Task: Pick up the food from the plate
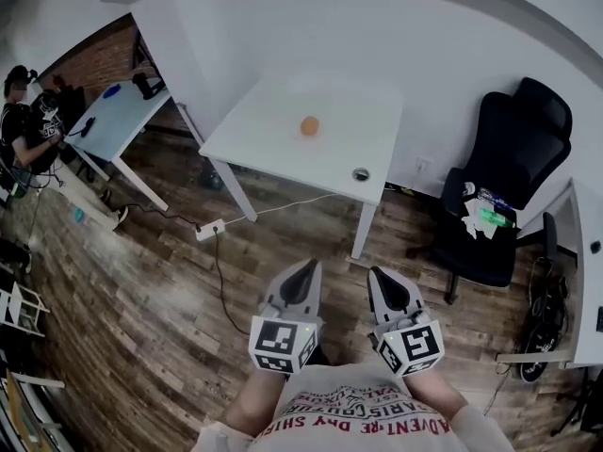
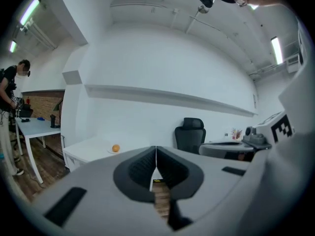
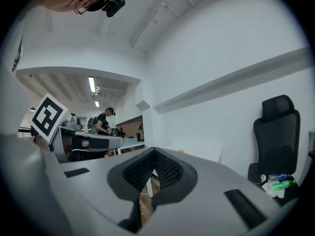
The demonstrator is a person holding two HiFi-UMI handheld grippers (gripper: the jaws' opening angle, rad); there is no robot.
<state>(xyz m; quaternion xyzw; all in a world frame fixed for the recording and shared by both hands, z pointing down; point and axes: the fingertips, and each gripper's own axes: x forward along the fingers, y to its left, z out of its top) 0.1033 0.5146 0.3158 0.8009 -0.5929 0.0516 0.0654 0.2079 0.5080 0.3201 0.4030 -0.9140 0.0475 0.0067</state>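
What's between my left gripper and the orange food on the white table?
From the left gripper, the head view shows wooden floor crossed by a white cable, then bare white table up to the orange food.

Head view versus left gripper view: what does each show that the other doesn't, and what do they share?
Only the head view: the power strip and its cable on the wood floor, and a green item on the chair seat.
Only the left gripper view: a ceiling light, the wall ledge, and the left gripper up close, jaws shut on nothing.
Both: the orange food on the white table, the black chair, and a bystander.
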